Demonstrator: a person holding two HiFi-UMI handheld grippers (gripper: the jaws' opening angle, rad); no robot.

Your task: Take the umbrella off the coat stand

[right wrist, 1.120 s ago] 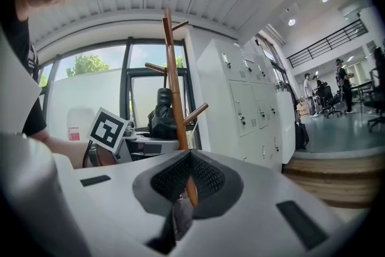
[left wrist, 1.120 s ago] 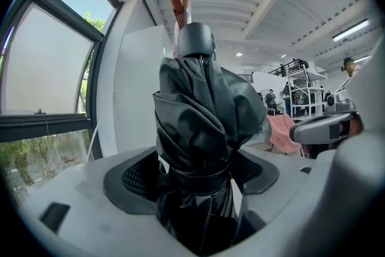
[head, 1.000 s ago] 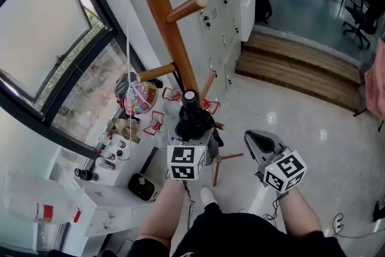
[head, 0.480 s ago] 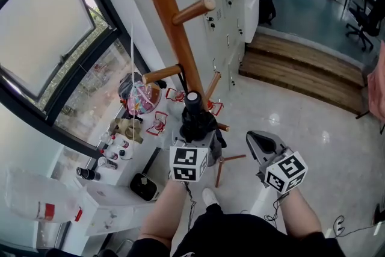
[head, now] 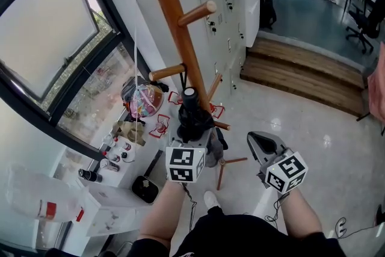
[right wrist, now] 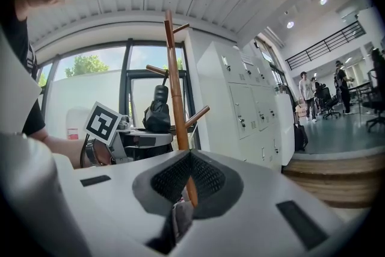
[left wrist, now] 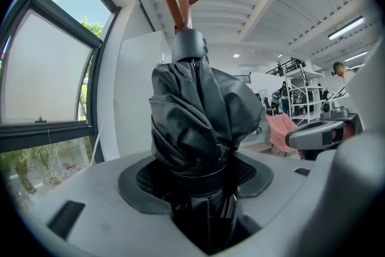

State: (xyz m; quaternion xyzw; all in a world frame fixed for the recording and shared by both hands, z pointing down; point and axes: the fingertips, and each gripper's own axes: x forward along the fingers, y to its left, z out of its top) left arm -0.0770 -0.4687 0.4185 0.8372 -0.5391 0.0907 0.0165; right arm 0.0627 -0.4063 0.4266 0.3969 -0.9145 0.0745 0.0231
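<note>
The left hand-held gripper point(head: 194, 132) has just been closing its jaws and now clamps the folded black umbrella point(head: 191, 110). The umbrella hangs by its loop from a low peg point(head: 167, 73) of the coat stand point(head: 174, 15), so lifting it free looks next. The right hand-held gripper point(head: 263, 142) is closed and empty.

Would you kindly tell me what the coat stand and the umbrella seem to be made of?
The coat stand: apparently wood, reddish-brown with a smooth satin finish; peg ends look paler. The umbrella: black thin cloth, probably nylon or polyester, given its soft creased folds and faint sheen.
</note>
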